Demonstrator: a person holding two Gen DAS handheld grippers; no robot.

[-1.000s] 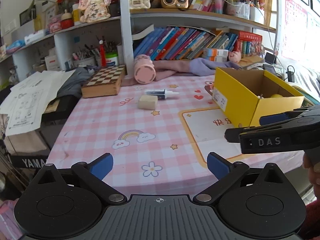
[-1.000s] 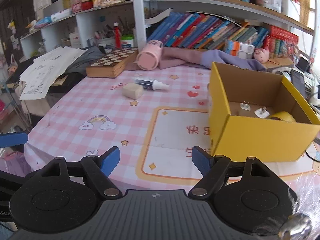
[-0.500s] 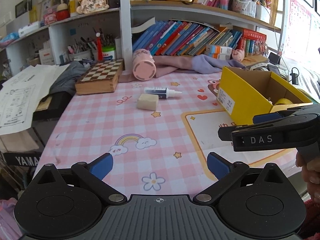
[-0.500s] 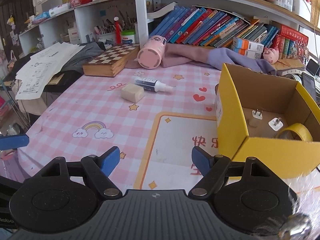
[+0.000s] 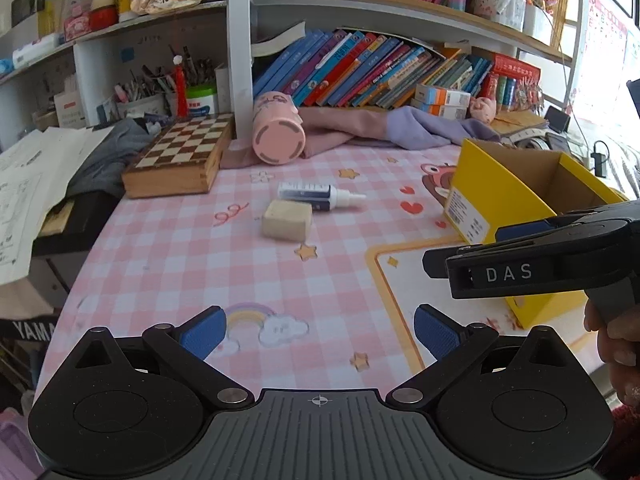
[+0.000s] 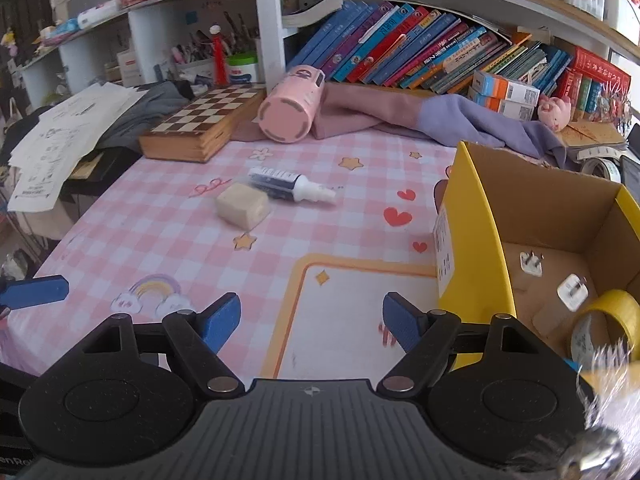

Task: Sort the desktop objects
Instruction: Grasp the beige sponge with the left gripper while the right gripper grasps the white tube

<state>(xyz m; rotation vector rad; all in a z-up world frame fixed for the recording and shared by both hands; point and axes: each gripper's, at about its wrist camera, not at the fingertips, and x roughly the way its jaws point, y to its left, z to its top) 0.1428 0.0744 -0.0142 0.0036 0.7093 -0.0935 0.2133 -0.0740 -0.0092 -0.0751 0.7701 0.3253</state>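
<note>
A beige eraser block and a dark tube with a white nozzle lie side by side mid-table on the pink checked cloth. An open yellow box stands at the right; it holds two white plugs and a yellow tape roll. My left gripper is open and empty above the near table. My right gripper is open and empty, beside the box's left wall. The right gripper's body also shows in the left wrist view.
A pink cup lies on its side at the back next to a chessboard box. Pink and purple cloth lies along the shelf foot. Papers overhang the left edge. Bookshelves rise behind.
Both grippers have moved forward over the table toward the eraser and tube, which look larger. Both stay open and empty. No object has moved.
</note>
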